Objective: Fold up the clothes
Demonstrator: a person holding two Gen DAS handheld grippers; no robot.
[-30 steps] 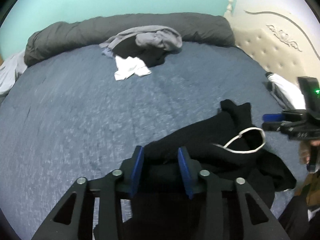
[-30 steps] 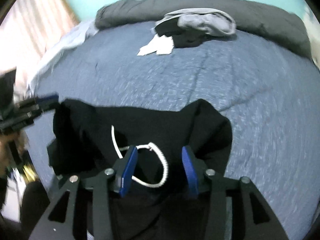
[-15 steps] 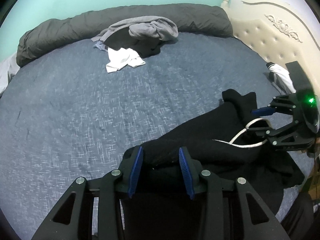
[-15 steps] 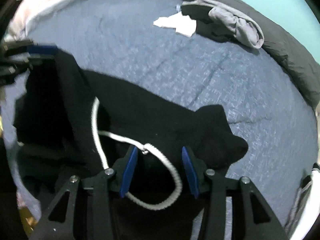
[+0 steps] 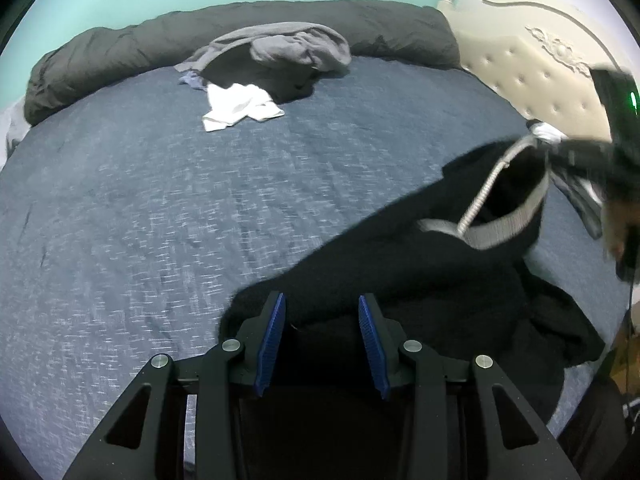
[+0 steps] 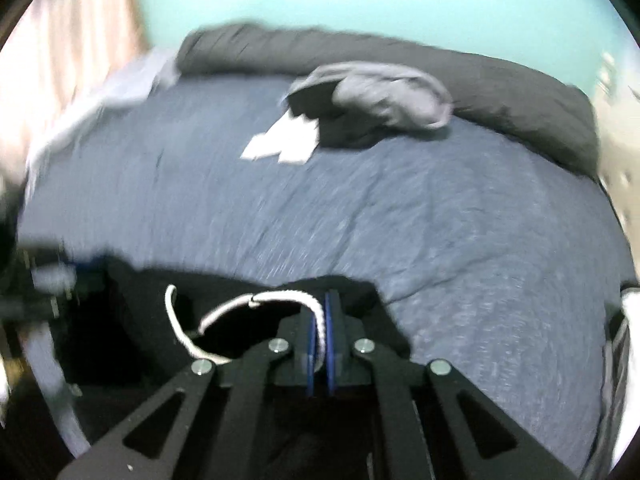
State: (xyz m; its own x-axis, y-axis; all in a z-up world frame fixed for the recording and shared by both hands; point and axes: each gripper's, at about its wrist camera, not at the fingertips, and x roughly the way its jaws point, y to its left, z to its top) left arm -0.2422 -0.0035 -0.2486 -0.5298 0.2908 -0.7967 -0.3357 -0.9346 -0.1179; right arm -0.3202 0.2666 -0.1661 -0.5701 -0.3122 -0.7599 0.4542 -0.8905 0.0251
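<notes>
Your right gripper [image 6: 319,330] pinches the white drawstring [image 6: 276,298] of the black garment [image 5: 400,264] at lower centre of its frame.

Your left gripper [image 5: 321,320] stands open, the garment's dark, rumpled edge between its fingers, on the blue bed [image 5: 160,200].

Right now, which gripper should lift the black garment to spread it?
Right. The right gripper has its jaws shut on the white drawstring of the black garment. The left gripper sits open over the fabric, gripping nothing.
</notes>
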